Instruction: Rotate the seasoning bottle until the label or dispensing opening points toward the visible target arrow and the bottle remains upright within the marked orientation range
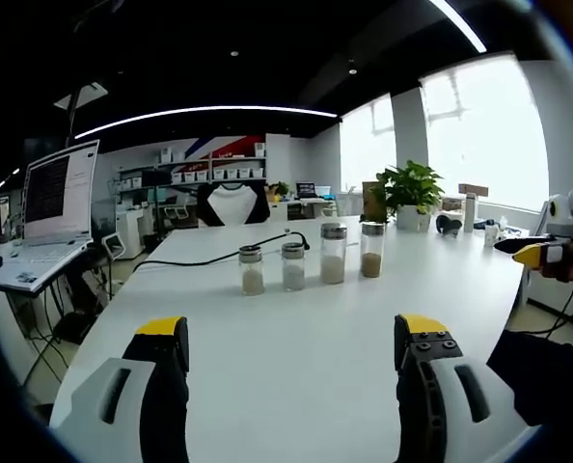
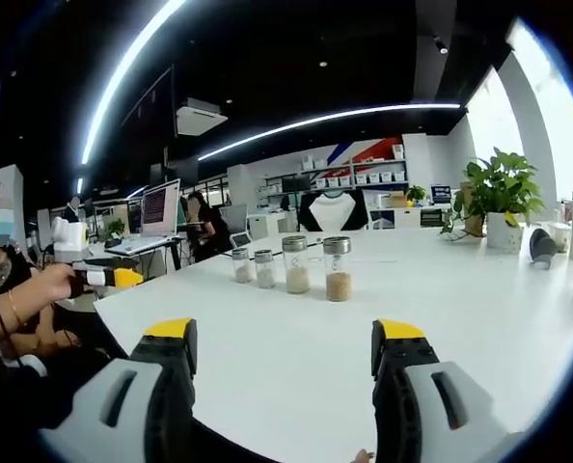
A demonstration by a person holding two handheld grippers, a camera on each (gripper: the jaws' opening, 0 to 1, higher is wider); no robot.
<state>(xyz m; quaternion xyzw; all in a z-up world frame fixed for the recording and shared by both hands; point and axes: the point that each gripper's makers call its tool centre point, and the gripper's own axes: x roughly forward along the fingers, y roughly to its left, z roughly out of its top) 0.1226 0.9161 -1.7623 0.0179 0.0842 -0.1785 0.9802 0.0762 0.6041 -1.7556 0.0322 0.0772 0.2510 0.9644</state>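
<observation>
Several glass seasoning bottles with metal caps stand upright in a row on the white table [image 1: 296, 367]. In the left gripper view the two short bottles [image 1: 252, 271] are on the left and the two taller bottles [image 1: 333, 255] on the right. My left gripper [image 1: 291, 333] is open well short of them, with nothing between its jaws. The right gripper view has the same row [image 2: 296, 265], ending in a bottle of tan grains [image 2: 338, 271]. My right gripper [image 2: 285, 333] is also open and empty, away from the bottles. Each gripper appears in the other's view, held by a hand [image 1: 542, 254] [image 2: 113, 278].
A black cable [image 1: 209, 258] runs across the table behind the bottles. A laptop [image 1: 50, 207] stands on a stand off the table's left side. A potted plant [image 1: 409, 191] and small items sit at the far right end. A person [image 2: 16, 289] sits at the table's edge.
</observation>
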